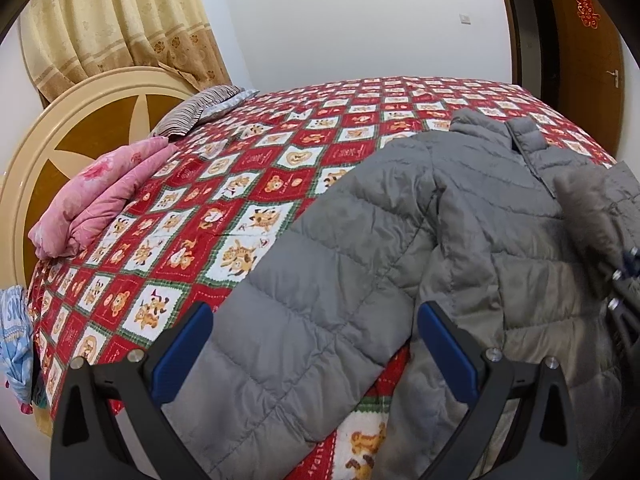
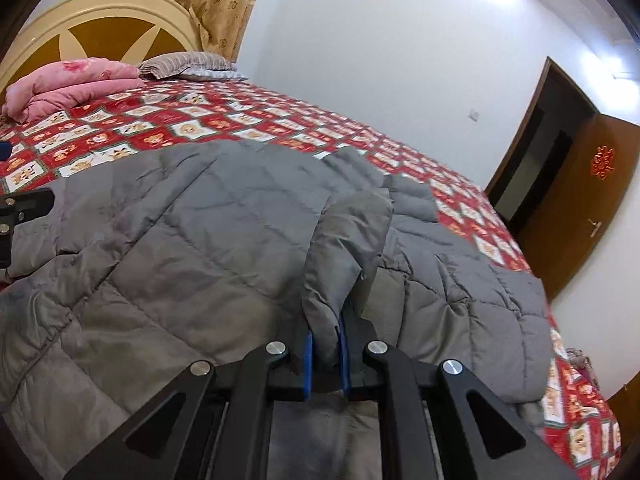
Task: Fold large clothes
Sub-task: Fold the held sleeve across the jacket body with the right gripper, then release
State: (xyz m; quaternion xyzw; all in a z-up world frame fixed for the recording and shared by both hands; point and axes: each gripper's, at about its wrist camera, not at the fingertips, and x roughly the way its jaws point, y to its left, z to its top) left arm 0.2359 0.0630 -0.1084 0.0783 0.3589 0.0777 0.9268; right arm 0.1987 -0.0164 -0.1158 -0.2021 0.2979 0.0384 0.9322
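A grey quilted puffer jacket (image 1: pixel 460 216) (image 2: pixel 192 232) lies spread on the red patchwork bedspread (image 1: pixel 248 168) (image 2: pixel 168 128). My left gripper (image 1: pixel 316 360) is open, its blue pads either side of the jacket's near sleeve (image 1: pixel 296 320) without pressing on it. My right gripper (image 2: pixel 326 348) is shut on a fold of the jacket's grey fabric (image 2: pixel 344 248), which stands up between the blue pads over the jacket's body. In the left wrist view that lifted fold (image 1: pixel 588 208) shows blurred at the right edge, with the right gripper's black frame below it.
A folded pink quilt (image 1: pixel 100 200) (image 2: pixel 68 84) and a striped pillow (image 1: pixel 196 112) (image 2: pixel 188 64) lie by the round headboard (image 1: pixel 60 132). Curtains (image 1: pixel 120 24) hang behind. A brown door (image 2: pixel 576 208) stands open at the right. Blue cloth (image 1: pixel 16 340) hangs at the bed's left side.
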